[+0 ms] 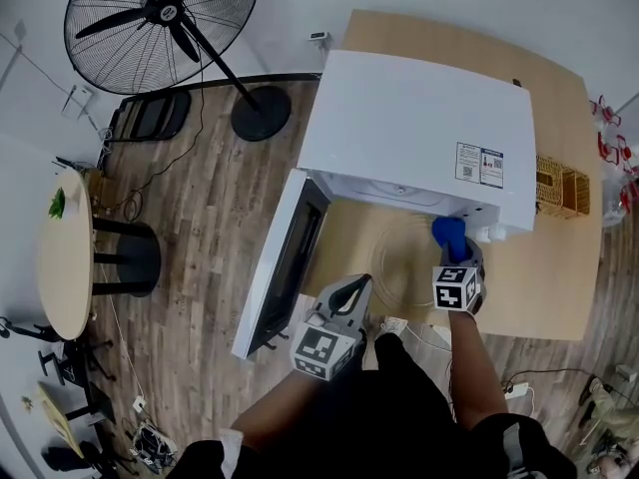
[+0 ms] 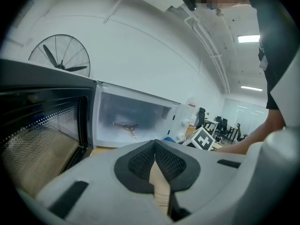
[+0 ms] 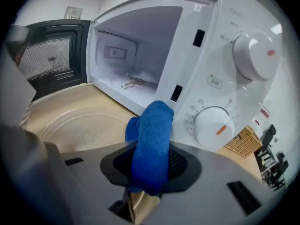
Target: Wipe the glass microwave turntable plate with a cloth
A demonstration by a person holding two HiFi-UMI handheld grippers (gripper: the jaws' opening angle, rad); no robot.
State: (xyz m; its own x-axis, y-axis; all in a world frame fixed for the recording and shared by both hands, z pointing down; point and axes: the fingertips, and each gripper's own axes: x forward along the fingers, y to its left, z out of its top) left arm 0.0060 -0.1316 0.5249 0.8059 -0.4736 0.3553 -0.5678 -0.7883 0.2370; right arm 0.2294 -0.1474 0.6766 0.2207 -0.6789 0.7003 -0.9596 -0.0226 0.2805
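Note:
The clear glass turntable plate (image 1: 409, 257) lies flat on the wooden table in front of the open white microwave (image 1: 419, 128); it also fills the lower left of the right gripper view as a glass plate (image 3: 79, 125). My right gripper (image 1: 451, 247) is shut on a blue cloth (image 3: 151, 144), held over the plate's right edge below the control dials (image 3: 213, 125). The blue cloth (image 1: 448, 234) sticks out toward the microwave. My left gripper (image 1: 351, 292) is shut and empty, near the plate's left front edge beside the open door (image 1: 285, 262).
Inside the empty microwave cavity sits the roller ring (image 3: 136, 82). A wicker basket (image 1: 561, 188) stands on the table to the right. A standing fan (image 1: 165, 23), a round side table (image 1: 65, 252) and cables lie on the floor to the left.

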